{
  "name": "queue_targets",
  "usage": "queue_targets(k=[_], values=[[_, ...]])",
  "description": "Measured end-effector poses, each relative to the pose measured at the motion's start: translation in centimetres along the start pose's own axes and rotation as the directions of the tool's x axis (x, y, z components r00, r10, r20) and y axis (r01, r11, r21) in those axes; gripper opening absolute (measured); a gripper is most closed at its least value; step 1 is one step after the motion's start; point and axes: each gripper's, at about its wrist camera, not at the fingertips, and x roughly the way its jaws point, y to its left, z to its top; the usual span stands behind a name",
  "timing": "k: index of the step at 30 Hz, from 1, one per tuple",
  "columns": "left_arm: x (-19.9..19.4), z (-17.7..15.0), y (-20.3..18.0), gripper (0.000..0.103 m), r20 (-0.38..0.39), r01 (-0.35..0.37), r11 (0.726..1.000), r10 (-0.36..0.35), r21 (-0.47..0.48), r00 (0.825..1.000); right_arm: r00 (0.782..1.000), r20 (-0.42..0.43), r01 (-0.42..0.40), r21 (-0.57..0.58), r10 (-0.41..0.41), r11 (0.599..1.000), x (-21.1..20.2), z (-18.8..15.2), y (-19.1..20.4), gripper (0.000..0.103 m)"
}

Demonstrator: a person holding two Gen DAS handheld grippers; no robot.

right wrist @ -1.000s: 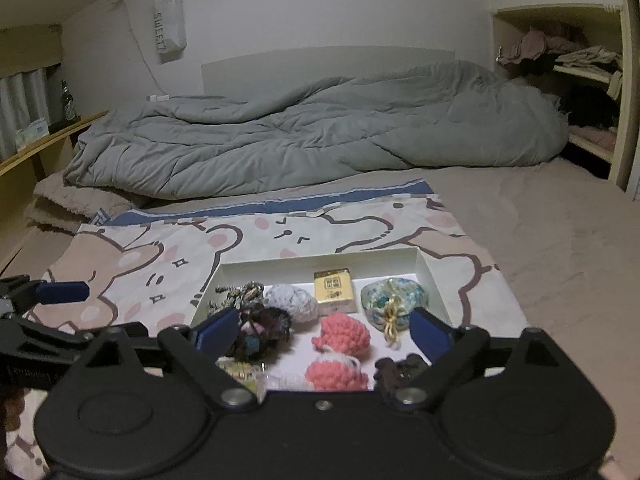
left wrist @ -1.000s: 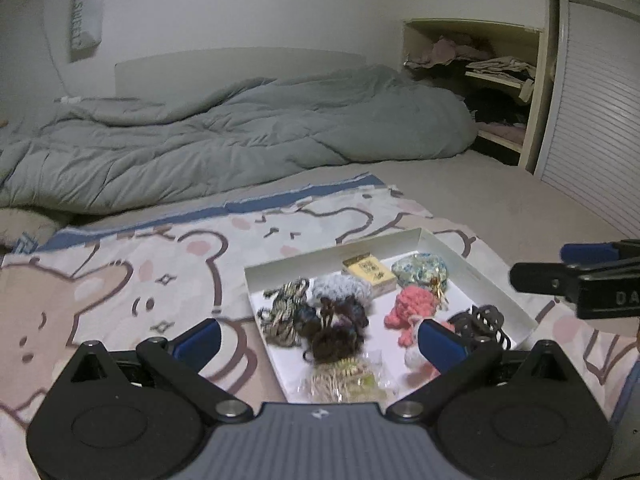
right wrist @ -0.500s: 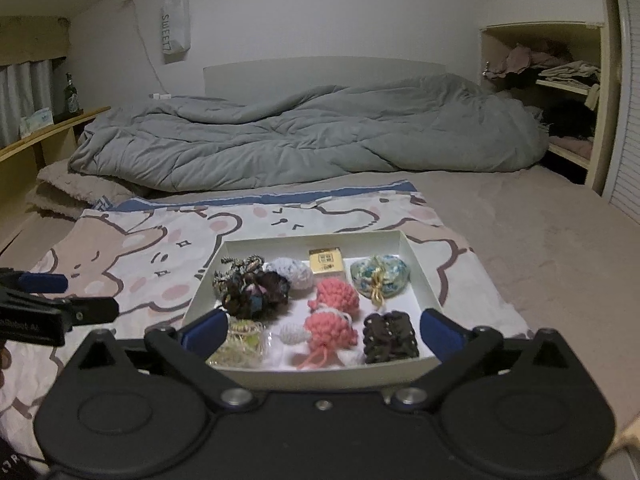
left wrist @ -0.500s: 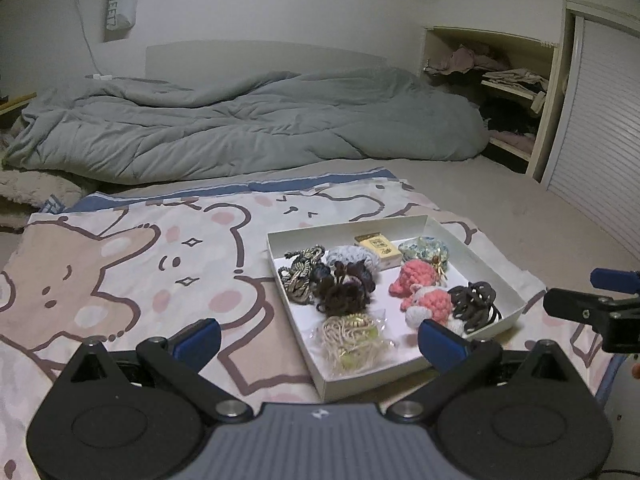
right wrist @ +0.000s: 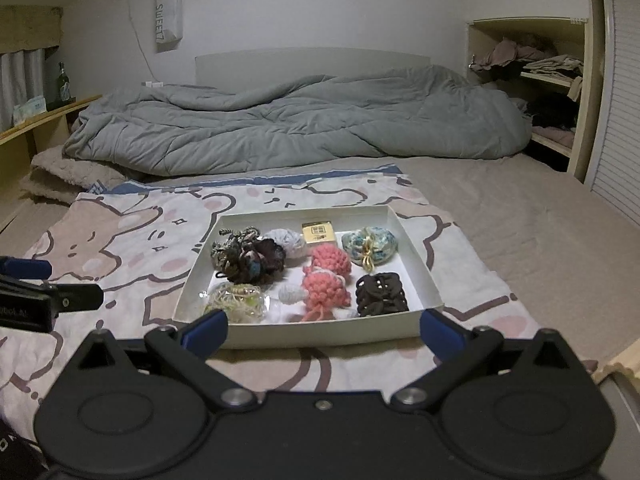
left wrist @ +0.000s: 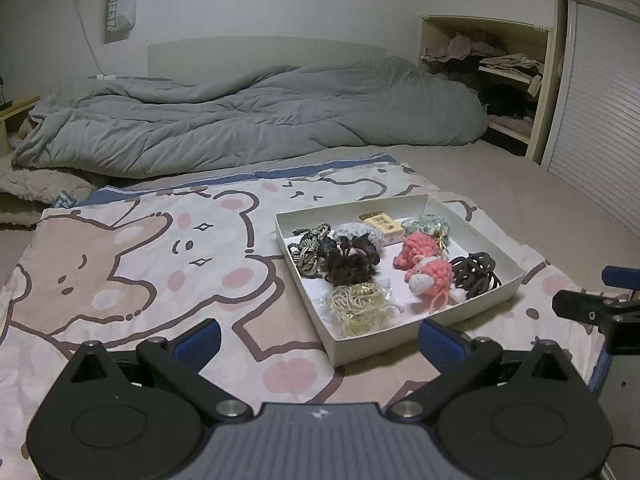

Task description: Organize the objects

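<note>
The left hand-held gripper is held wide open above the bear blanket, and nothing is gripped by it. Just to its right, a white box is set on the blanket. Inside are seen a dark yarn bunch, two pink knitted balls and a black hair clip. The right hand-held gripper is held wide open near the box's front wall, and nothing is gripped.
</note>
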Motion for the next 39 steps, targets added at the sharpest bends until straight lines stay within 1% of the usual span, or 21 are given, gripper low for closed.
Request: queue_targets(k=[9, 39], values=[[-0.19, -0.44, 0.11, 0.103, -0.004, 0.002, 1.000, -0.002, -0.001, 1.000, 1.000, 0.001, 0.008, -0.001, -0.008, 1.000, -0.36, -0.18, 0.09, 0.103], [-0.22, -0.42, -0.19, 0.103, -0.005, 0.010, 1.000, -0.010, 0.001, 1.000, 1.000, -0.003, 0.011, 0.004, -0.011, 1.000, -0.41, -0.22, 0.17, 0.103]])
